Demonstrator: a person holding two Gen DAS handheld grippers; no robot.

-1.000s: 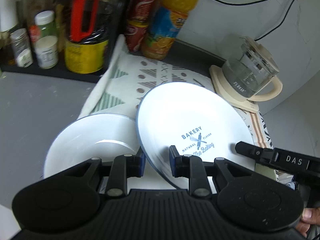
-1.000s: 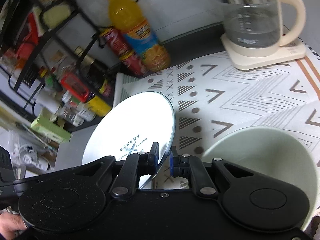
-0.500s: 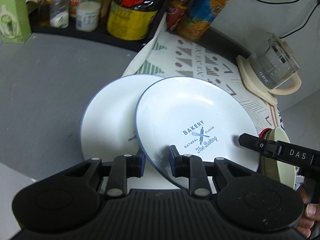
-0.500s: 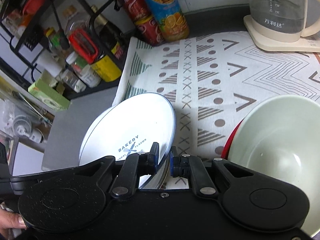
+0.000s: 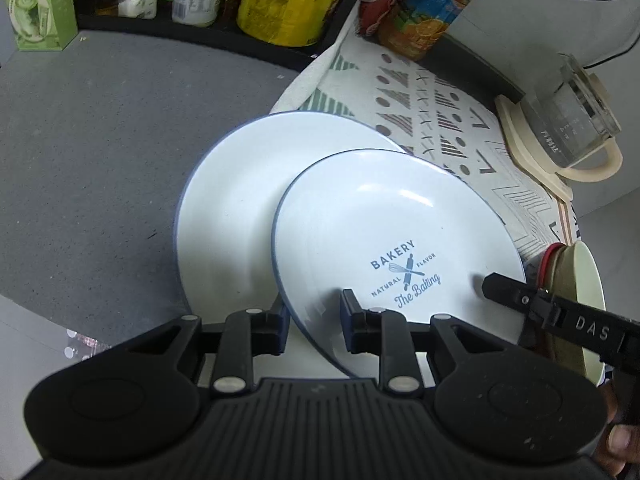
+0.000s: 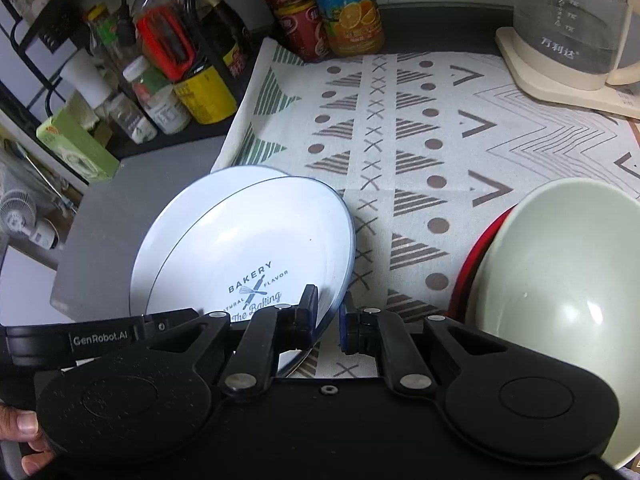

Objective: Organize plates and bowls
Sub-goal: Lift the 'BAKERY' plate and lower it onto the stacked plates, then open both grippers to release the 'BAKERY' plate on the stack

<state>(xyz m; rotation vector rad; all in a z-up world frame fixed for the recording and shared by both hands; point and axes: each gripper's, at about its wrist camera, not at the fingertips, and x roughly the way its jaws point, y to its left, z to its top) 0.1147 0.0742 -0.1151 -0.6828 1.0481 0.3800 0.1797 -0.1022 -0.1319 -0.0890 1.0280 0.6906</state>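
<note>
Both grippers hold one white blue-rimmed plate printed "BAKERY" (image 5: 392, 240), also in the right wrist view (image 6: 256, 248). My left gripper (image 5: 314, 312) is shut on its near rim. My right gripper (image 6: 329, 312) is shut on its right rim. The plate hangs tilted just above a second white plate (image 5: 248, 184) lying on the grey counter; that lower plate's rim shows in the right wrist view (image 6: 188, 196). A pale green bowl (image 6: 560, 280) sits inside a red bowl (image 6: 468, 264) at the right.
A patterned cloth (image 6: 420, 140) covers the counter's right part. A glass kettle on a cream base (image 6: 572, 40) stands at the back right. Drink bottles and cans (image 6: 340, 4) and a rack of jars (image 6: 172, 80) line the back. A green box (image 5: 38, 4) stands far left.
Both grippers carried the held plate left and down, off the cloth, until it hangs over the second plate on the grey counter. The green bowl came closer in the right wrist view.
</note>
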